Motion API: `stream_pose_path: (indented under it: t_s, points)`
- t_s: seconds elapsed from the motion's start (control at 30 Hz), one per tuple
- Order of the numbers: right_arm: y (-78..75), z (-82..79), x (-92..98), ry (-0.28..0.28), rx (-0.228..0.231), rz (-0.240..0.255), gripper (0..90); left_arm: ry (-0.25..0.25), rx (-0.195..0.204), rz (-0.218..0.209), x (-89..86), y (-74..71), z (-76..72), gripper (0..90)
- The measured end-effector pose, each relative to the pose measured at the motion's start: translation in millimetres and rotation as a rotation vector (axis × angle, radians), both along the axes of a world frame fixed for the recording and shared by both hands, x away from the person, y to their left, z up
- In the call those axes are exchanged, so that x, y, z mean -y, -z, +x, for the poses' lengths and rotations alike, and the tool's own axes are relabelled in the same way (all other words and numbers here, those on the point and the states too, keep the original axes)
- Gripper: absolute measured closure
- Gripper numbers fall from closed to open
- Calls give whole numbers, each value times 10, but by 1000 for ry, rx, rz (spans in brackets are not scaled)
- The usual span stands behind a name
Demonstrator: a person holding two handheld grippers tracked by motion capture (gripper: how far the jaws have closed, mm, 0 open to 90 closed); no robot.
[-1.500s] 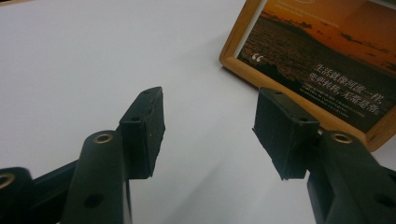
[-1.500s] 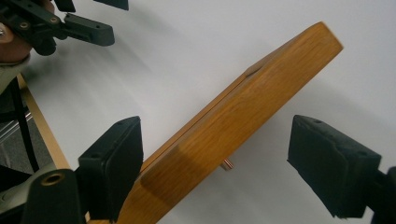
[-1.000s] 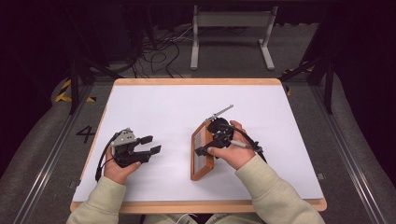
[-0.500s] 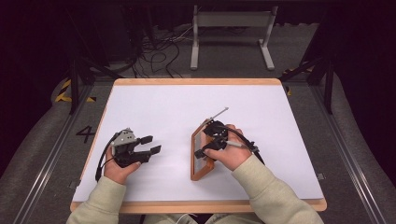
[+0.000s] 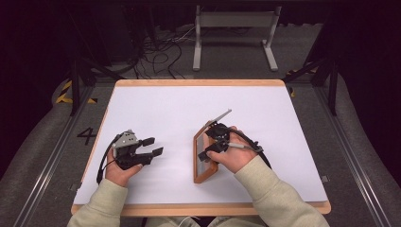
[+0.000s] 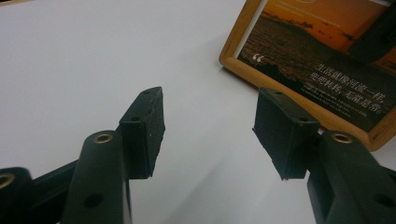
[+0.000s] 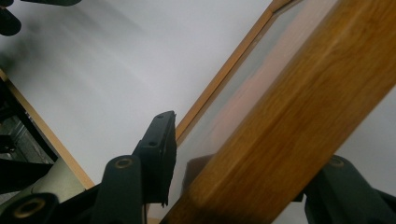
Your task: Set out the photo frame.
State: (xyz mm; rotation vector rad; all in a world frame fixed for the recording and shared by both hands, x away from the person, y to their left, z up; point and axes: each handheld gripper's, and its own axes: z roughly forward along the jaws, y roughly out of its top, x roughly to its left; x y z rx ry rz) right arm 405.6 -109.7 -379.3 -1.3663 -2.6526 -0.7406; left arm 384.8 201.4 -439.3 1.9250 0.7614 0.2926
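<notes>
The wooden picture frame [image 5: 204, 156] stands tilted on its edge on the white tabletop [image 5: 161, 113], right of the middle. The right gripper [image 5: 213, 144] has its fingers around the frame's upper rail; they have just been closing, and one finger [image 7: 161, 154] is just beside the glass. The left gripper [image 5: 149, 146] rests well apart, its fingers [image 6: 144, 128] open and empty.

Dark rm, grey floor [image 5: 42, 156] (cables [image 5: 156, 52]).
</notes>
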Motion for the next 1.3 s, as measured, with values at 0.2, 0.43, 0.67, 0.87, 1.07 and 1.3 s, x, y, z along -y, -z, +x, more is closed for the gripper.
stream_pose_path:
  t_s: [0.2,0.43,0.67,0.87,1.07,1.3]
  points:
    - [-42,-6,25,27,20,-4,600,-2,1,0,-3,-2,-1,434]
    - [-75,15,77,48,9,22,689,-2,3,0,-8,-1,2,434]
    - [-153,17,112,14,45,12,713,-3,-1,-3,-14,-2,-2,434]
    - [-321,46,187,-59,77,4,715,-8,-3,-5,-29,1,-9,434]
    - [-457,92,204,-189,130,-21,715,-13,1,-1,-51,2,-24,434]
    - [-596,193,199,-429,189,-81,715,-23,1,1,-91,4,-49,434]
